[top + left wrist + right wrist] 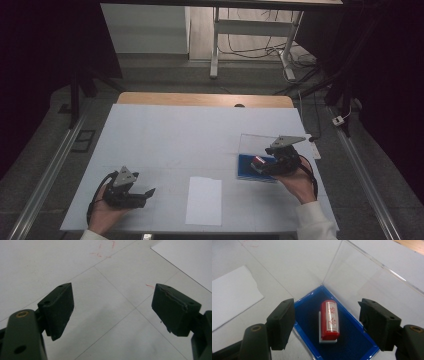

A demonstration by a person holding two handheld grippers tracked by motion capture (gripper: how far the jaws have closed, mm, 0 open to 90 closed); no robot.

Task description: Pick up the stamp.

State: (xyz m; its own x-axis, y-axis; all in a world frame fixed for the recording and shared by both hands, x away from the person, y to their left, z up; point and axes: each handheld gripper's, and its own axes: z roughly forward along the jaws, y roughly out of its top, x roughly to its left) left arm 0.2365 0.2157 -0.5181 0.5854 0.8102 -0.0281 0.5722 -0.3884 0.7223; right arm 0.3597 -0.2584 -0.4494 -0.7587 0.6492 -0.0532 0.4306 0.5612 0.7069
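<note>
Now | right tool (327,322): jaws wide, nothing held, either side of red stamp (330,320) lying in blue-lined clear box (362,350) (lid open for reach) | left tool (112,312): wide, empty, low over surface (50,265) | paper sheet (204,200) between both, probably for stamping.

A lab or test room: white-covered table (165,135), desk frame (250,35) trailing loose cables (260,50) (dark curtains at the sides).

Stamp (330,319) lying in open case (359,340), paper sheet (204,201) left of case, both on table (165,135)
</note>
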